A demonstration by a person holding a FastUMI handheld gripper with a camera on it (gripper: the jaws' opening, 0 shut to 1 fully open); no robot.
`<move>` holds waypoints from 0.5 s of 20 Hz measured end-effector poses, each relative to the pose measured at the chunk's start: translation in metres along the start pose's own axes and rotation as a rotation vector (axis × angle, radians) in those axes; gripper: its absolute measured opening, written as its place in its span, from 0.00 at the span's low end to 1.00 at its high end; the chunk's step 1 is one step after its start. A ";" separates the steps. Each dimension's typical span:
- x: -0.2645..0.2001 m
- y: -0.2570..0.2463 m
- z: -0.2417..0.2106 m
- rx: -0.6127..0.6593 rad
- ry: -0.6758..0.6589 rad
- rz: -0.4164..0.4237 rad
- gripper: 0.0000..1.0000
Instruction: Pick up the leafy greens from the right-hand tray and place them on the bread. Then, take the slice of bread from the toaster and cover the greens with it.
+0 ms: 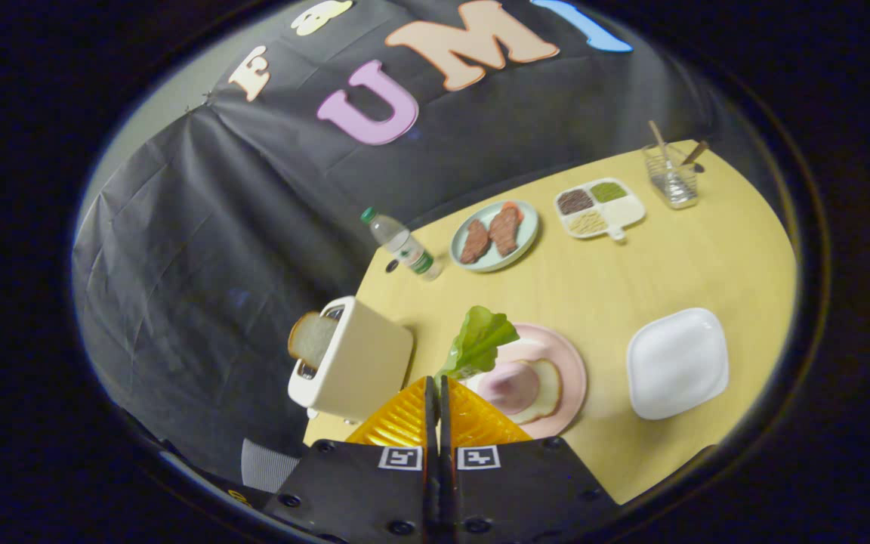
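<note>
- Yellow counter (631,279), black cloth wall behind.
- Toaster (356,363) with bread slice (312,338) near counter's edge; pink plate (567,363) holds bread (544,389).
- Tongs (437,385) closed, pinching leafy greens (478,340) above plate's edge.

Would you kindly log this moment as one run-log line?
hand-held gripper: shut on lettuce leaf | leaf: above pink plate | plate: bread slice bare | toaster: slice inside
</note>
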State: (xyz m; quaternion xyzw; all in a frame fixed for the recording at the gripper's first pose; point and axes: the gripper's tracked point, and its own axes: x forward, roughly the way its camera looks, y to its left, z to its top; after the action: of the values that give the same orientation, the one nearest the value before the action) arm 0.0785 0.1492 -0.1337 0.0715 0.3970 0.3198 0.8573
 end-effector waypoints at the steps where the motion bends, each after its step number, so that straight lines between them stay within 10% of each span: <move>1: 0.007 0.000 -0.005 -0.014 0.032 0.016 0.03; 10: 0.034 -0.095 -0.024 -0.081 0.214 -0.092 0.03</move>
State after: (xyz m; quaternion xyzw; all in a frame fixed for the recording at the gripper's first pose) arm 0.1238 0.0921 -0.2071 -0.0161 0.4759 0.3019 0.8259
